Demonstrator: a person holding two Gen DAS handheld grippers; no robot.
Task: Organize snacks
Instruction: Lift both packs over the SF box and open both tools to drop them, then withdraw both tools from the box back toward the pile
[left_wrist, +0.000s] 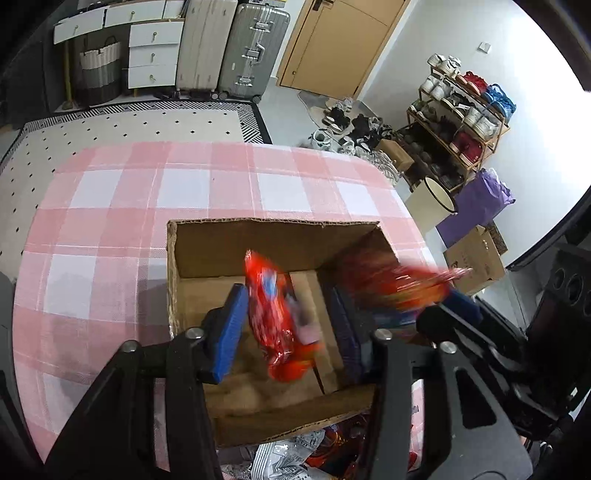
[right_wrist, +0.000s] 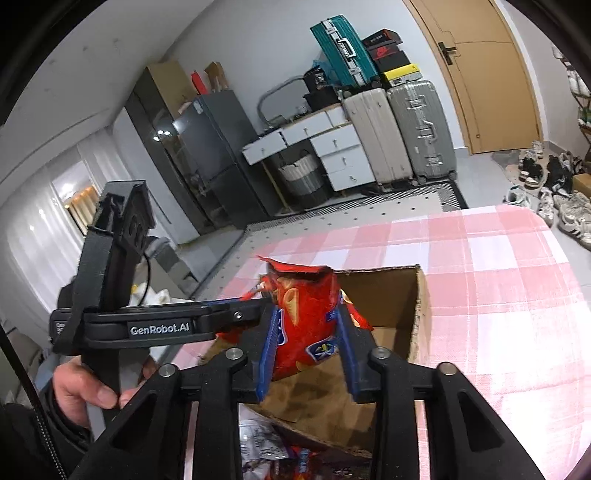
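Over the cardboard box, both grippers' jaws stand released: the left gripper frames a blurred red snack bag; the right gripper flanks another red bag, contact unclear.

"GenRobot.AI" on left gripper

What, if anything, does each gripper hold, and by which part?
Left gripper: nothing; a red snack bag is loose between open jaws. Right gripper: red chip bag, lower half between its pads; whether gripped cannot be told.
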